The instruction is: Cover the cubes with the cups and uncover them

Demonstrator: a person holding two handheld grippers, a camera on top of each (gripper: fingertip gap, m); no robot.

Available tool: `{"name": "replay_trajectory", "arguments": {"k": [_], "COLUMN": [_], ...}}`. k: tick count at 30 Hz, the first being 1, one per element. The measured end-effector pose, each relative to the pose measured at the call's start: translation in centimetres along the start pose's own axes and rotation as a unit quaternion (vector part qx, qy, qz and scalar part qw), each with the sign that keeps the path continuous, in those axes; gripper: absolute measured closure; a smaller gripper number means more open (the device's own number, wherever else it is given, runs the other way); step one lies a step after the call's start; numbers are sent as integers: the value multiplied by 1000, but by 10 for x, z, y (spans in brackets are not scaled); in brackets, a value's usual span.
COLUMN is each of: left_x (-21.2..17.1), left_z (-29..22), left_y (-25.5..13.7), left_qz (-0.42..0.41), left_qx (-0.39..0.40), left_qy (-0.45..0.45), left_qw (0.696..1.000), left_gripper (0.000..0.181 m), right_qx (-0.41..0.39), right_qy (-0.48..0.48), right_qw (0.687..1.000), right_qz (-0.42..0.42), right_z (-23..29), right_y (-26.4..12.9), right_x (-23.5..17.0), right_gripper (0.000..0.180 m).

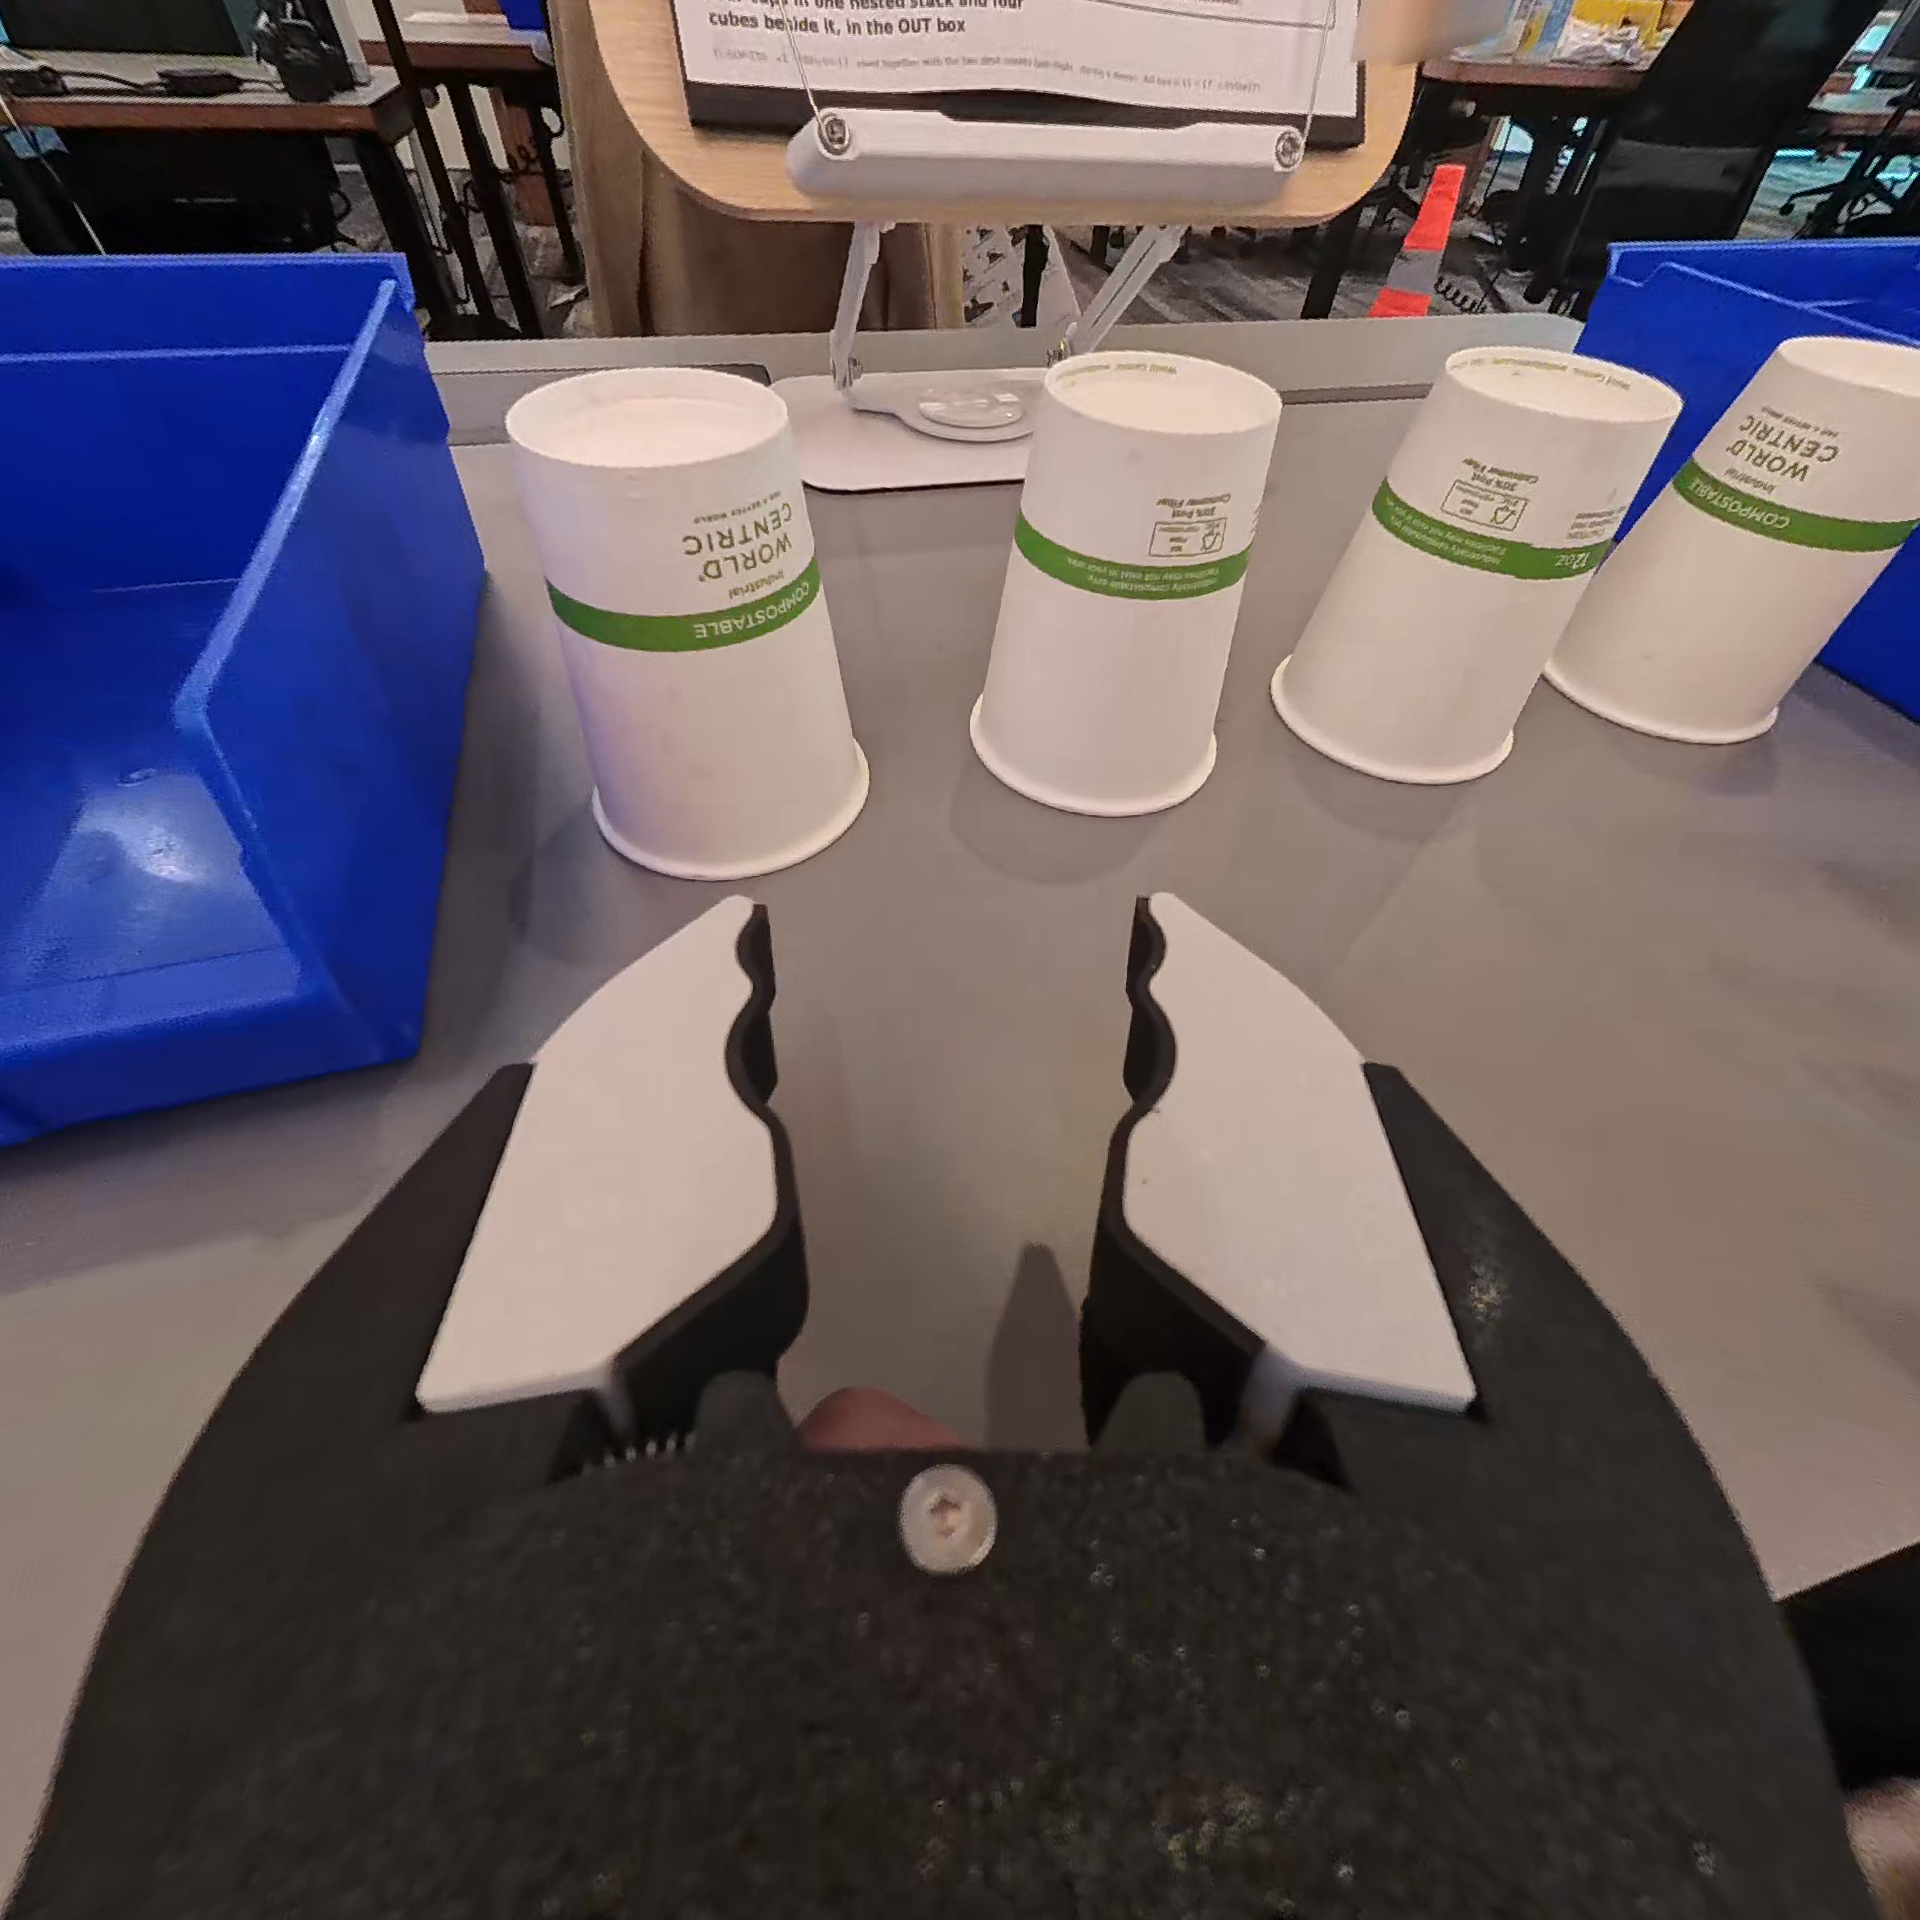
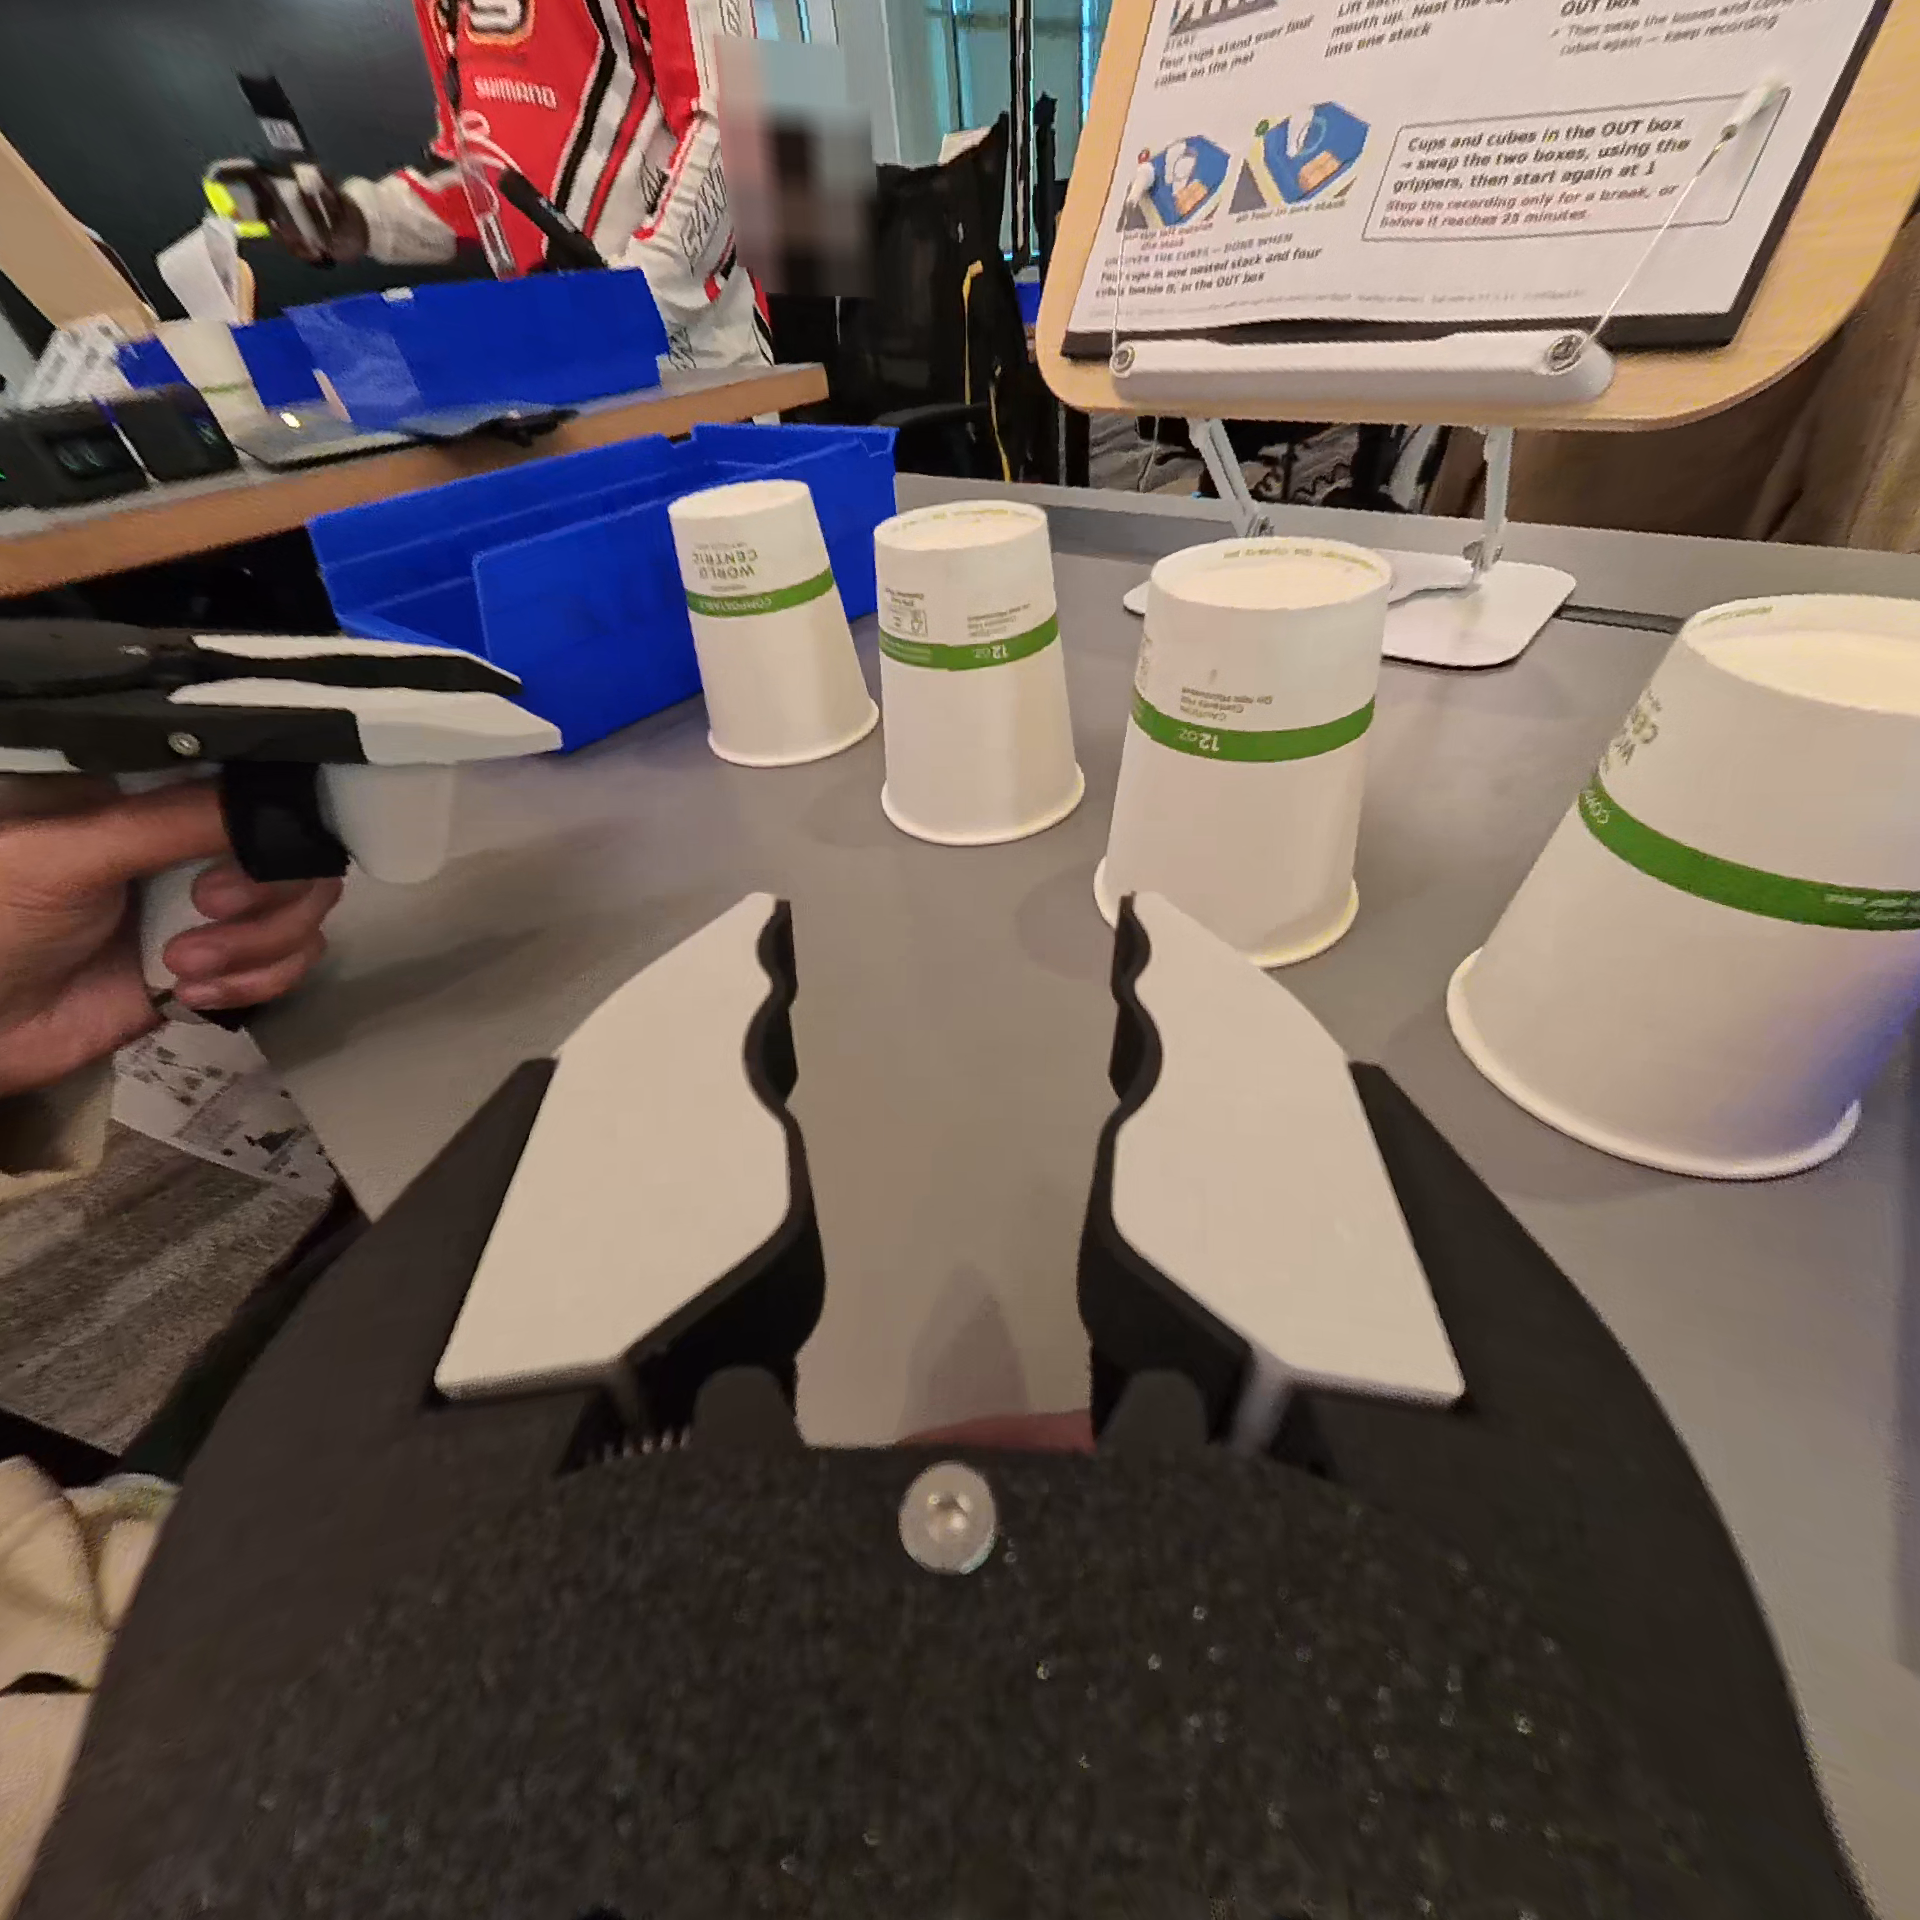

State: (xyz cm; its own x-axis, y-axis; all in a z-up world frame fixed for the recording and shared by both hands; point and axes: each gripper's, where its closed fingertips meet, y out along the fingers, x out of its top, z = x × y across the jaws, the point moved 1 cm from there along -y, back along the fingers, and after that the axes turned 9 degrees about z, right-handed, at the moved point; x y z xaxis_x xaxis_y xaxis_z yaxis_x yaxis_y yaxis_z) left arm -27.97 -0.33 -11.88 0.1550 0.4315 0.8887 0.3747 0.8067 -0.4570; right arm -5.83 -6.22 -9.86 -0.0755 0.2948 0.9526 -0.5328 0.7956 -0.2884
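Several white paper cups with a green band stand upside down in a row on the grey table (image 1: 1351, 1039). In the left wrist view they run from the leftmost cup (image 1: 691, 623) past a middle cup (image 1: 1127, 592) to the rightmost cup (image 1: 1745, 551). In the right wrist view the nearest cup (image 2: 1714, 894) is at the right and the farthest cup (image 2: 774, 623) is by the bin. No cube shows. My left gripper (image 1: 951, 914) is open and empty, a little short of the cups; it also shows from the side in the right wrist view (image 2: 520, 707). My right gripper (image 2: 951, 914) is open and empty.
A blue bin (image 1: 208, 675) stands at the table's left, also in the right wrist view (image 2: 582, 582). Another blue bin (image 1: 1714, 301) stands at the right. A stand holding an instruction sheet (image 2: 1455, 208) is behind the cups. A person stands at another table (image 2: 416, 416) behind.
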Motion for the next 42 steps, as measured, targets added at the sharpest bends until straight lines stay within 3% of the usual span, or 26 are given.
{"name": "replay_trajectory", "arguments": {"k": [35,42], "left_x": [-7,-4], "left_z": [-8,-19], "left_y": [7,2], "left_qz": [31,20], "left_qx": [-7,-18], "left_qy": [24,34], "left_qw": [999,999], "left_gripper": [114,116], "right_qx": [14,39], "right_qy": [22,-24], "right_qw": [1000,998], "right_qz": [6,49], "right_z": [-1,-1], "right_y": [1,3], "right_x": [-1,6], "right_gripper": [128,118]}}
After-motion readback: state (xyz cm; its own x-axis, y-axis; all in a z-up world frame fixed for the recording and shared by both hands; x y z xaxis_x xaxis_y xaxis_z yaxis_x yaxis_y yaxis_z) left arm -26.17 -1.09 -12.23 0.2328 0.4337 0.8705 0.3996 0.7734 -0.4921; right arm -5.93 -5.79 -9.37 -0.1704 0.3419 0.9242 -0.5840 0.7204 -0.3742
